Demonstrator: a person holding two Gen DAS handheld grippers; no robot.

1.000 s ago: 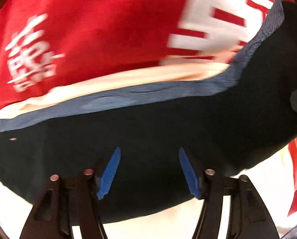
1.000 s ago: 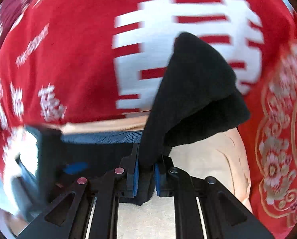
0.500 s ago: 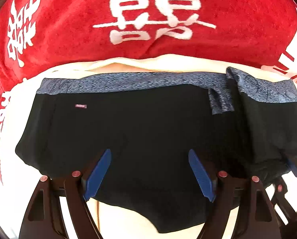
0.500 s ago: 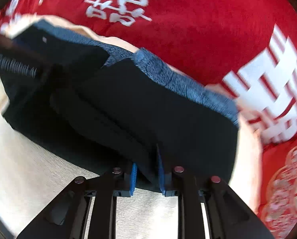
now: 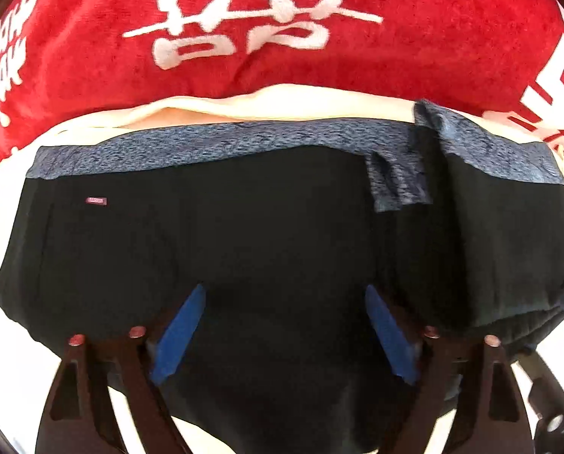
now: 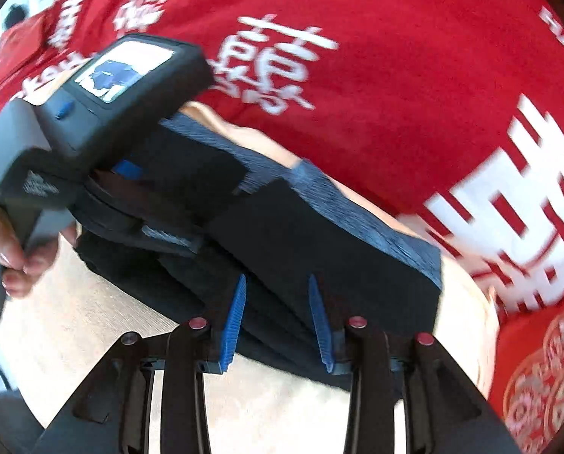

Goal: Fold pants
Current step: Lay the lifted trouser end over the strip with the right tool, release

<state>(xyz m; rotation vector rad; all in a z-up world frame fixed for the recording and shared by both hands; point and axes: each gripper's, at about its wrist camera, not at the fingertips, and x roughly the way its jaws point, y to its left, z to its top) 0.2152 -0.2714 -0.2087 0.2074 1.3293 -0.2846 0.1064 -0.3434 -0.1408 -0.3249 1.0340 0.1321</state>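
Letting go: both jaws are opening, left gripper (image 5: 285, 335) and right gripper (image 6: 278, 317) each over black cloth w/o pinching it. Pants (image 5: 244, 234) lie folded on pale bedding (image 6: 92, 321), waistband (image 5: 206, 140) at 12 o'clock. Soft, limp, light fabric; we'd pinch the doubled edge at 3 o'clock

Matt black cloth pants (image 5: 266, 227); fuzzy red blanket (image 5: 414, 45).

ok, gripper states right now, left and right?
Left gripper: opening wide over the black pants, gripping nothing.
Right gripper: opening, pants edge between its pads, unclamped.
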